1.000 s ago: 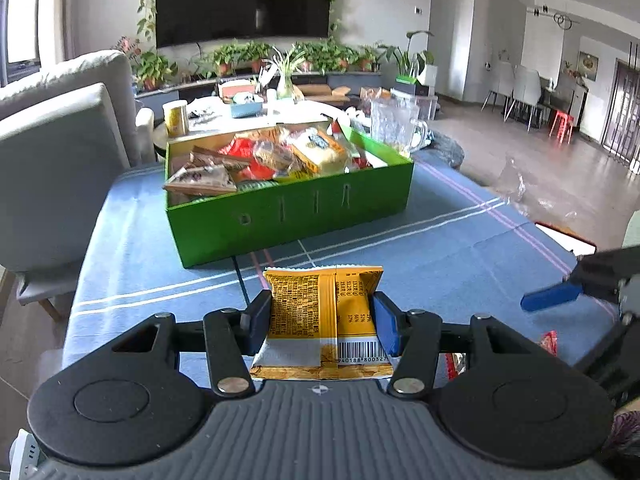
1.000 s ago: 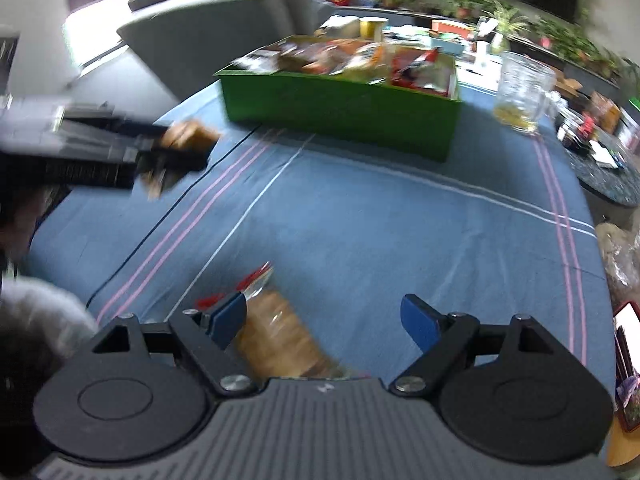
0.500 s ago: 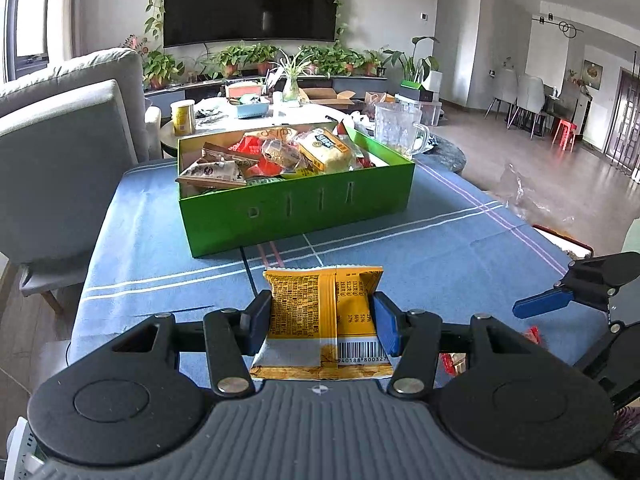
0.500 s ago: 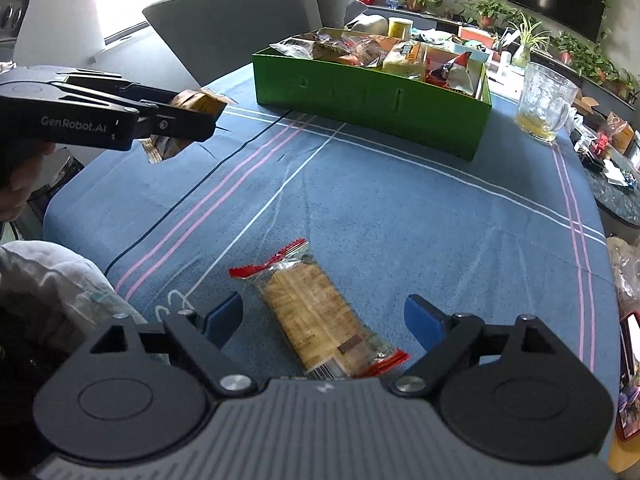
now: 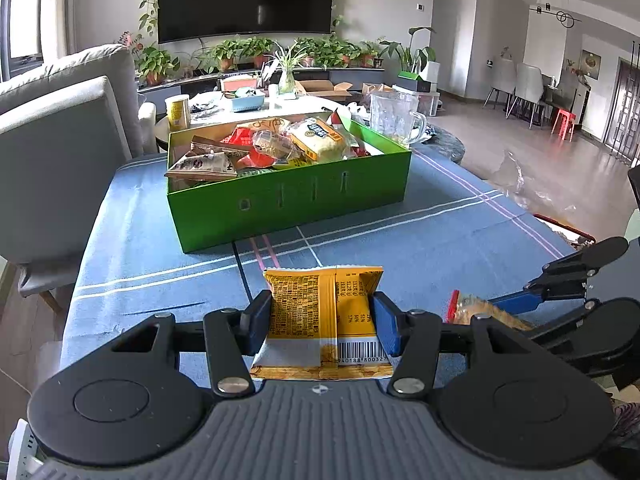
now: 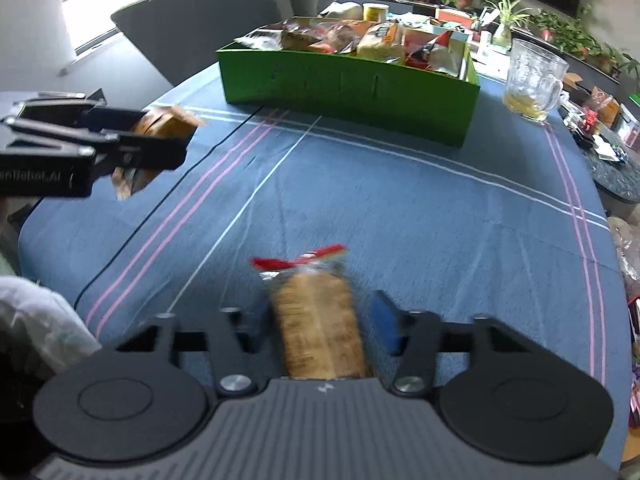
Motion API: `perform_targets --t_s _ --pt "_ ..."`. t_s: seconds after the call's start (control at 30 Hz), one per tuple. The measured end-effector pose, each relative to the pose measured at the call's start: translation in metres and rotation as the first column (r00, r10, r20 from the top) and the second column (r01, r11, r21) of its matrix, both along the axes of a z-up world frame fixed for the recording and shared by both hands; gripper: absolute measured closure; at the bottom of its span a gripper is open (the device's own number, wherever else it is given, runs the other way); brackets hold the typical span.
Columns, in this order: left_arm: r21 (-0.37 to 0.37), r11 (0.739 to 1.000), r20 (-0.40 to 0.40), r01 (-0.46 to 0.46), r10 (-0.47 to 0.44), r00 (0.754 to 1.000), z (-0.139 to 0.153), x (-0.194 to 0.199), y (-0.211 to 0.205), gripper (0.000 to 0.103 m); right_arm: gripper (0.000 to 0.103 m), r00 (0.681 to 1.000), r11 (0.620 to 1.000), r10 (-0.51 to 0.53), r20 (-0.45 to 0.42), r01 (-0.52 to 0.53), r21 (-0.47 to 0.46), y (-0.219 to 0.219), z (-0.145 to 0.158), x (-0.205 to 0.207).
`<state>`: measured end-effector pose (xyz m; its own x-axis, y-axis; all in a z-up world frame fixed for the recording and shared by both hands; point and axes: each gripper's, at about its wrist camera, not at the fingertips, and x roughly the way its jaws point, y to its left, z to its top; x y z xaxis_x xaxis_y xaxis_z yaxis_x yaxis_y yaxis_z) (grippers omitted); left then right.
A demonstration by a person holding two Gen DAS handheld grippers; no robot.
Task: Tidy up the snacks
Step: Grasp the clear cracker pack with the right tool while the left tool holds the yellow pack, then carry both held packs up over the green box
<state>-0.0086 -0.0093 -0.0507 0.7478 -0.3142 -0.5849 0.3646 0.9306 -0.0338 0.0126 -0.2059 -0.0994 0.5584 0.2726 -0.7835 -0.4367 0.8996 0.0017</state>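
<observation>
Two low wrist views – right somewhat blurred – sharing the green box (image 5: 288, 204) ahead.

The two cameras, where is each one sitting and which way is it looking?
Left wrist: on the left gripper, facing the green box; yellow snack packet between its fingers, right gripper alongside.
Right wrist: on the right gripper, over a clear cracker packet; left gripper visible.
Both show the green box and glass mug.

— Left gripper (image 5: 323, 322)?
— Clamped level on a yellow snack packet (image 5: 320, 320), one finger pressed against each side.
— Right gripper (image 6: 320, 330)?
— Blurred; closed in around a clear cracker pack (image 6: 318, 320), blue pad (image 6: 385, 326) close beside it, contact unclear.
</observation>
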Motion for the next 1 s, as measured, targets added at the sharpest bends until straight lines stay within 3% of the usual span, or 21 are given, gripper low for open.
perform_targets --t_s 0.5,1.0 --pt "-0.002 1.000 0.005 -0.002 0.002 1.000 0.002 -0.001 -0.001 0.053 0.023 0.999 0.999 -0.032 -0.001 0.032 0.042 -0.002 0.005 0.003" --pt "0.009 1.000 0.065 -0.003 0.002 0.998 0.021 0.014 -0.008 0.053 0.023 0.986 0.985 -0.100 0.134 0.078 0.156 -0.001 0.050 0.034"
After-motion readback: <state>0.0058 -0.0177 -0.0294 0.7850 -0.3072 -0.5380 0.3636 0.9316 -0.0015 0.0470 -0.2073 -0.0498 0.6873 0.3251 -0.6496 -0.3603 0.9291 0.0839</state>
